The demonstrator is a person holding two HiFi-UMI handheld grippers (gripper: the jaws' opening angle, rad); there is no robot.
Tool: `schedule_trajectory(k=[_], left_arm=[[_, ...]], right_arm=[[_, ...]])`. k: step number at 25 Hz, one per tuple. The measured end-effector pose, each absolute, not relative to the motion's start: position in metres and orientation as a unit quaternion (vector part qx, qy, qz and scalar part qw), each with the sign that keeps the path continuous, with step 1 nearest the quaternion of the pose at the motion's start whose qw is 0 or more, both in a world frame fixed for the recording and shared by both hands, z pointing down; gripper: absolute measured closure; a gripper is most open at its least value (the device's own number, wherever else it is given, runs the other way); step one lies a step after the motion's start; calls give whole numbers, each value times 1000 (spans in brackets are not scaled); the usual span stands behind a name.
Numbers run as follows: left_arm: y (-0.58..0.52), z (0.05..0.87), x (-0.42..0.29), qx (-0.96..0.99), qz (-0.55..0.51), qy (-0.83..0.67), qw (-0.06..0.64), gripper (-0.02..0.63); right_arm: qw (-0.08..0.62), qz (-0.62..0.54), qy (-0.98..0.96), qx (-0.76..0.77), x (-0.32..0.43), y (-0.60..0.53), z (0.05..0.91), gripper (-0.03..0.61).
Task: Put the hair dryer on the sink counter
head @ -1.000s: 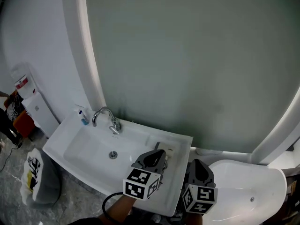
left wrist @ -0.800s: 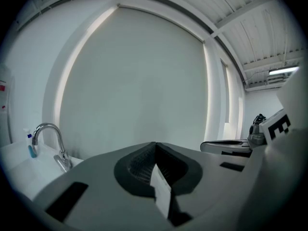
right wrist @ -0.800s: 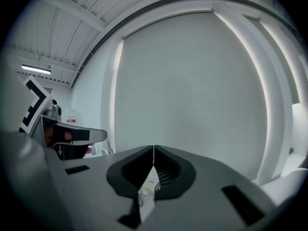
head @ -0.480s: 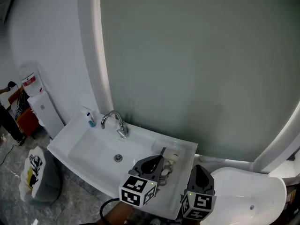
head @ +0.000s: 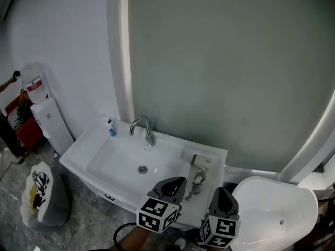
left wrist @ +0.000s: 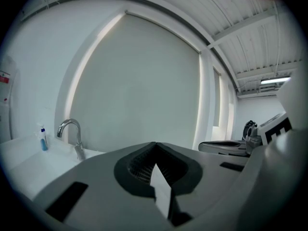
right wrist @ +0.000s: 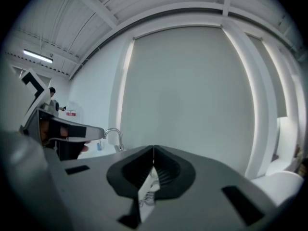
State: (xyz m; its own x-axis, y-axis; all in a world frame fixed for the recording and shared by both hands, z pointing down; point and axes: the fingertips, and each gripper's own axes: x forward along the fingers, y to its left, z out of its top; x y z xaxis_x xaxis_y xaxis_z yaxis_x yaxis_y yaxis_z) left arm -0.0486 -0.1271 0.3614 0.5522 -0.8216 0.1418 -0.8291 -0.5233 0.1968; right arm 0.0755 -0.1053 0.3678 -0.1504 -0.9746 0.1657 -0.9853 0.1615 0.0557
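Note:
The white hair dryer (head: 198,161) lies on the right end of the white sink counter (head: 112,145), with its grey cord (head: 194,185) bunched in front of it. Both grippers are held low, in front of the counter's near edge and apart from the dryer. My left gripper (head: 175,182) is shut and empty, its jaws meeting in the left gripper view (left wrist: 155,147). My right gripper (head: 220,192) sits beside it to the right, also shut with nothing held (right wrist: 153,149).
A chrome faucet (head: 142,125) and a small blue bottle (head: 111,128) stand at the back of the basin, in front of a big arched mirror (head: 225,72). A white toilet (head: 272,208) is at the right. A stuffed bag (head: 39,195) and a white dispenser (head: 49,122) are at the left.
Both grippers have drawn back from the counter and sit lower in view. The left gripper no longer covers the hair dryer, which stays lying on the counter.

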Motion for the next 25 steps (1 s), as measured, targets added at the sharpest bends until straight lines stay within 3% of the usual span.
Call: schedule_trajectory(k=[10,25], left_arm=[[-40,345,-97,884,0,-453,112,604],[-26,331,-86,874,-10,-473,109,604]], right_arm=[[71,17,-737,672,30,-6,349,557],[63,15,-755,653,42,11,329,557]])
